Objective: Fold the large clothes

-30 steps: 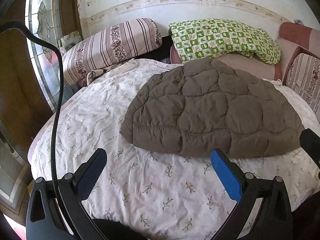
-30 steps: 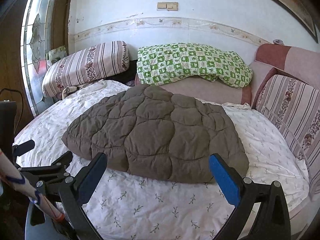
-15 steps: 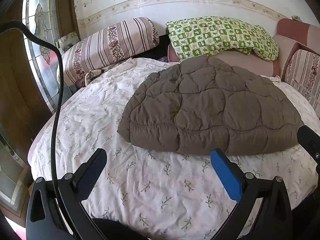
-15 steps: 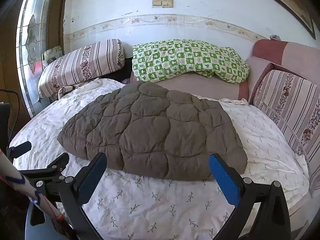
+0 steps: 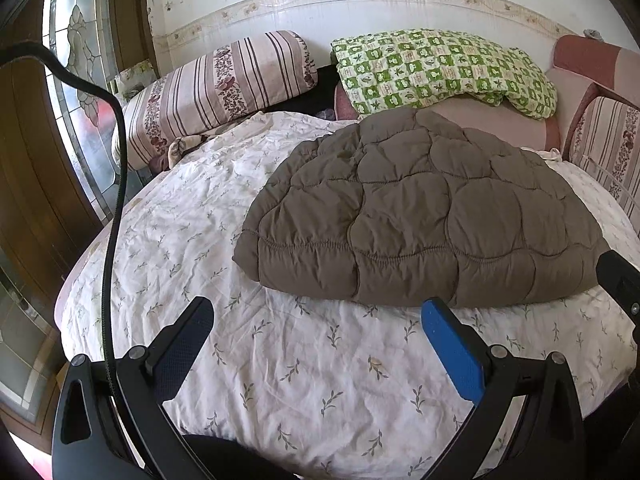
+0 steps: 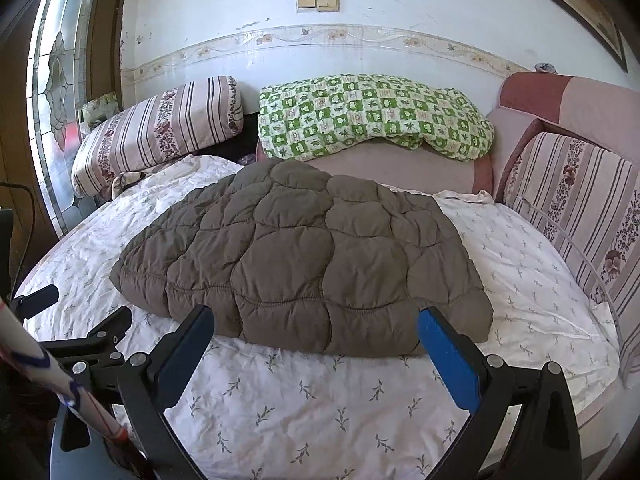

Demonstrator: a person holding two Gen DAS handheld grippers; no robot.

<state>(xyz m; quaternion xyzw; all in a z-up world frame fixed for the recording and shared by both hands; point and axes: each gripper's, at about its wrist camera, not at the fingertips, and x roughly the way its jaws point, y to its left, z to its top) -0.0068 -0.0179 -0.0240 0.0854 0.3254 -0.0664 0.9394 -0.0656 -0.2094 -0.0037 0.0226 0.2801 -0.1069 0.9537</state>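
A brown quilted puffer garment point(image 5: 420, 216) lies folded flat on the bed's white leaf-print sheet point(image 5: 200, 240); it also shows in the right wrist view point(image 6: 304, 256). My left gripper point(image 5: 316, 312) is open and empty, held above the sheet just short of the garment's near edge. My right gripper point(image 6: 314, 322) is open and empty, its fingertips at the garment's near hem without touching it. The left gripper's frame shows at the lower left of the right wrist view point(image 6: 92, 344).
A striped pillow point(image 5: 216, 84) and a green checked blanket point(image 5: 440, 68) lie at the head of the bed. A striped padded side rest point(image 6: 580, 208) runs along the right. A stained-glass door point(image 5: 76, 92) stands at the left. A black cable point(image 5: 116, 184) hangs by the left gripper.
Both grippers have drifted slightly nearer to the garment and a little higher. The garment has not moved. Both grippers stay open.
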